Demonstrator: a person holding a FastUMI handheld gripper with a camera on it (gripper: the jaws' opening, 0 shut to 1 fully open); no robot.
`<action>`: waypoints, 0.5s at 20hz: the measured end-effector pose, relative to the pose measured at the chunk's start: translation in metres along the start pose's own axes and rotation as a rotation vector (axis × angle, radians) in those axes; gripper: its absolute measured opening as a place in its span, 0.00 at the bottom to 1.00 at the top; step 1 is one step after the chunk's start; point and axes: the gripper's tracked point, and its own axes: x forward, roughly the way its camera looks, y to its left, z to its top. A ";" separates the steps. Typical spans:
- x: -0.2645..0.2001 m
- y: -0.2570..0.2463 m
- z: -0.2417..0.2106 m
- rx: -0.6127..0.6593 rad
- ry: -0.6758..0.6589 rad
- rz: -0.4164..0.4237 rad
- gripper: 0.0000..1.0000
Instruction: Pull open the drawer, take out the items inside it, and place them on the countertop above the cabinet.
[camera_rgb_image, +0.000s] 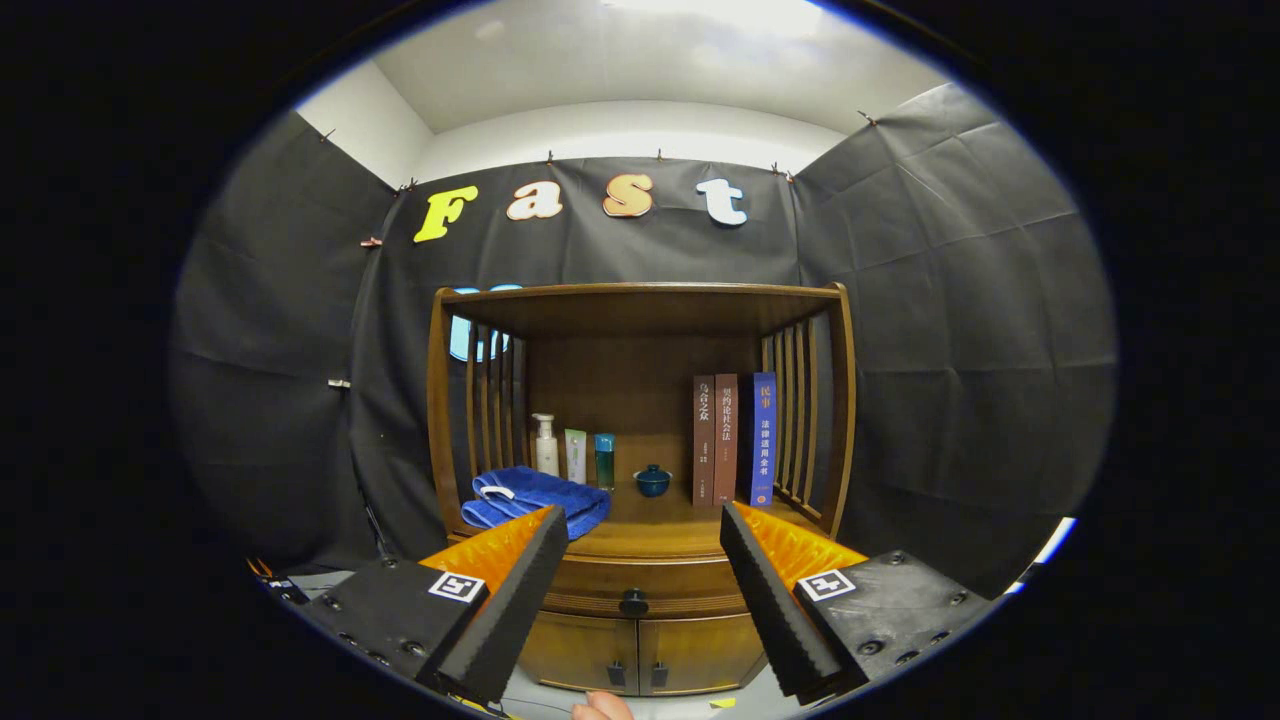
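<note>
cabinet (640, 560): warm brown wood, slatted sides
drawer knob (633, 602): black
towel (535, 497): blue, at 9 o'clock of the lidded cup
lidded cup (652, 481): dark blue
books (735, 440): two brown spines, one blue
pump bottle (546, 446): white

The gripper (640, 590) was held level and square-on, jaws spread wide apart with nothing between them, both fingers (510, 600) angling inward toward their tips. Below them, a bit of the person's hand (602, 707) peeked in.
</note>
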 end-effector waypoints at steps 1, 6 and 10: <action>0.000 -0.001 -0.002 -0.002 0.006 -0.004 0.98; 0.008 -0.003 -0.017 -0.006 0.022 -0.026 0.98; 0.030 0.005 -0.038 -0.001 0.006 -0.031 0.98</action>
